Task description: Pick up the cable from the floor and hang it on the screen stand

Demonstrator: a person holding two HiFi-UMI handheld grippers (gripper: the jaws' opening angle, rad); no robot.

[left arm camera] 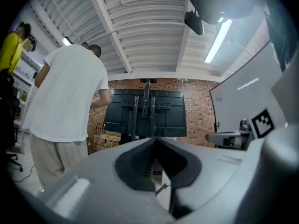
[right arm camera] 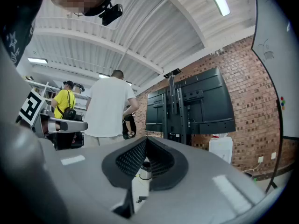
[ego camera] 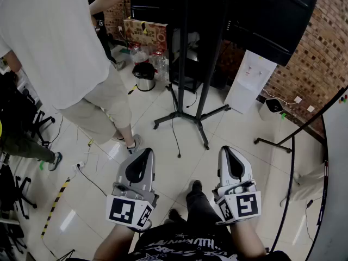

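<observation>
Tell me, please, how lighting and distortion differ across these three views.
Head view: dim, with pale glare on the glossy floor. Left gripper view: fisheye bend, dark corners, the ceiling lamp blooming. Right gripper view: same bend and dark corners.

left gripper (ego camera: 145,153): jaws together, over tiled floor (ego camera: 163,165) | right gripper (ego camera: 226,149): jaws together | cable (ego camera: 175,137): on floor, trailing from screen stand (ego camera: 187,113) base | person in white shirt (ego camera: 54,42): left of stand

Long ceiling tube lights (left arm camera: 218,41) brighten the room evenly; glare patches shine on the floor tiles (ego camera: 103,151). Both gripper views bulge at dark, perhaps blurred, edges.
</observation>
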